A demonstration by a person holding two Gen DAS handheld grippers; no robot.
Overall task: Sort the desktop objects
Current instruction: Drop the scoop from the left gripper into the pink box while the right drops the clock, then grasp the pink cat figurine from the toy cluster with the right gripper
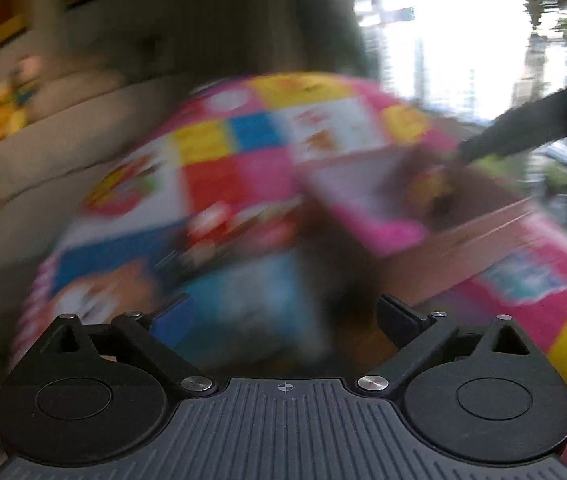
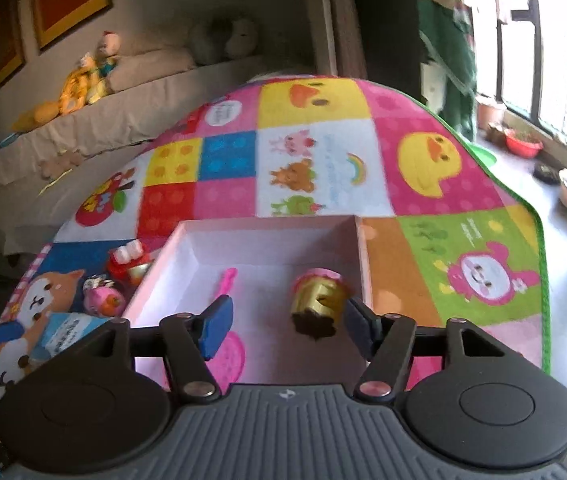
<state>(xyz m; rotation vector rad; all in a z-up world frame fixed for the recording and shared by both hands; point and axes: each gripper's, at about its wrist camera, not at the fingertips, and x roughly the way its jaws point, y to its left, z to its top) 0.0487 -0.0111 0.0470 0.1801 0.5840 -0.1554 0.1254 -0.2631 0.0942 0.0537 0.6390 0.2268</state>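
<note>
Pink tray (image 2: pixel 267 236) sits on the patchwork mat (image 2: pixel 323 152), holding a gold cup-shaped toy (image 2: pixel 317 302) and a pink spoon (image 2: pixel 227 280), clear only in the right wrist view. Right gripper (image 2: pixel 287 330) jaws are spread above it. Left gripper (image 1: pixel 283 312) jaws are spread too, its view blurred; a blue blur lies between them.

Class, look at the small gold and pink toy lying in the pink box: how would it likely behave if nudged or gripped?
The gold and pink toy looks roughly cylindrical and lies on its side, so a nudge would probably roll it across the pink box. It seems small, hollow plastic, likely light. Its shiny surface may slip between the right gripper's open jaws.
</note>
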